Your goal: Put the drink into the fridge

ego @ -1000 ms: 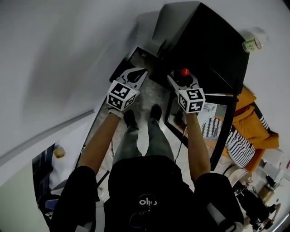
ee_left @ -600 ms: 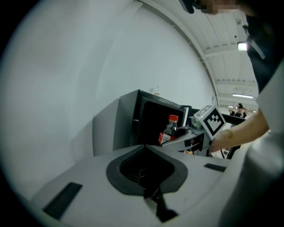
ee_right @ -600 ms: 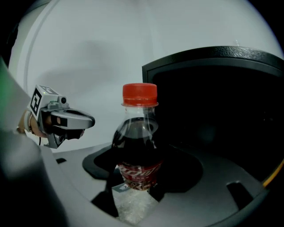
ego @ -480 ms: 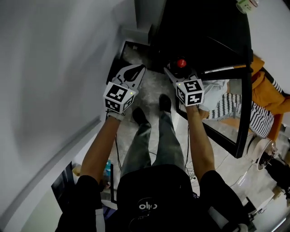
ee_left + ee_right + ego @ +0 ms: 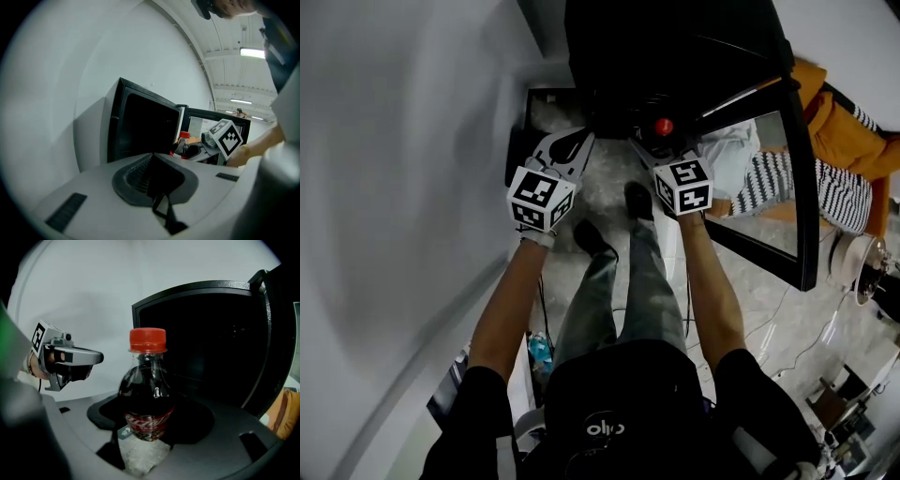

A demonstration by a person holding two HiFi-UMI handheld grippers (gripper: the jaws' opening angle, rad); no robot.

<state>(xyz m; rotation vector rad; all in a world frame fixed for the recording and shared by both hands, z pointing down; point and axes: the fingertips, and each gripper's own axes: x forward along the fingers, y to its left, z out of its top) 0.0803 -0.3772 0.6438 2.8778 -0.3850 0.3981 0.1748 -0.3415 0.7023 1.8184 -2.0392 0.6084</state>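
A dark cola bottle with a red cap stands upright between the jaws of my right gripper, which is shut on it. The bottle is just in front of the black fridge, whose dark inside is open right behind it. The fridge's glass door is swung out to the right. My left gripper hovers left of the bottle at about the same height, jaws pressed together and empty. In the left gripper view the bottle shows beside the fridge opening.
A white wall runs close along the left. Orange and striped fabric lies beyond the open door. A small blue-labelled bottle sits on the floor by my left leg. My shoes stand just short of the fridge.
I have stepped closer to the fridge; it now fills the top of the head view. Both grippers have come nearer to its opening, the bottle still held.
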